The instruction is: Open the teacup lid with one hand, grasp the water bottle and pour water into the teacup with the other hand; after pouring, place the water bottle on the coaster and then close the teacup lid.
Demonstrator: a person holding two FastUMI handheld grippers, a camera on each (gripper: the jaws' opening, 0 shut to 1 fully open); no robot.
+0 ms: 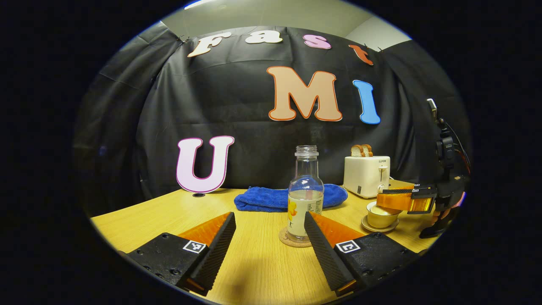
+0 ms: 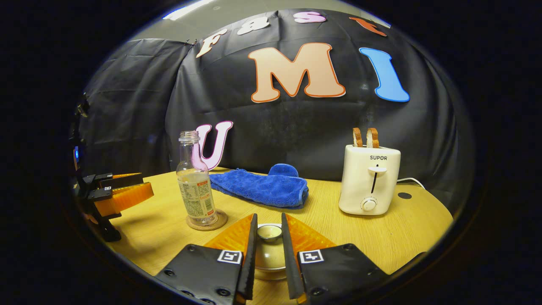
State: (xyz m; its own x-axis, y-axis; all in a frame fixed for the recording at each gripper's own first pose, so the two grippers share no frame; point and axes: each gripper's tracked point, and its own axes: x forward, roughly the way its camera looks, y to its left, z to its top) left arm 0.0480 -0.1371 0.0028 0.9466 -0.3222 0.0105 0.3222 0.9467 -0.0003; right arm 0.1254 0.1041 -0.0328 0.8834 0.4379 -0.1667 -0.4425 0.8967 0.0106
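Right gripper view: the right gripper (image 2: 269, 250) is straddling the knob of the teacup lid (image 2: 269, 232), so the lid is either being set back on or about to come off.

Its fingers are sitting close on either side of the knob, but whether they are pressing it I cannot tell. The lid is resting on the teacup (image 2: 269, 258). The water bottle (image 1: 305, 199) is standing upright on the coaster (image 1: 284, 238), uncapped and part full. The left gripper (image 1: 269, 241) is hanging spread apart before it, holding nothing. Next, the right fingers need to either pinch the knob and lift, or let go and rise straight off it.
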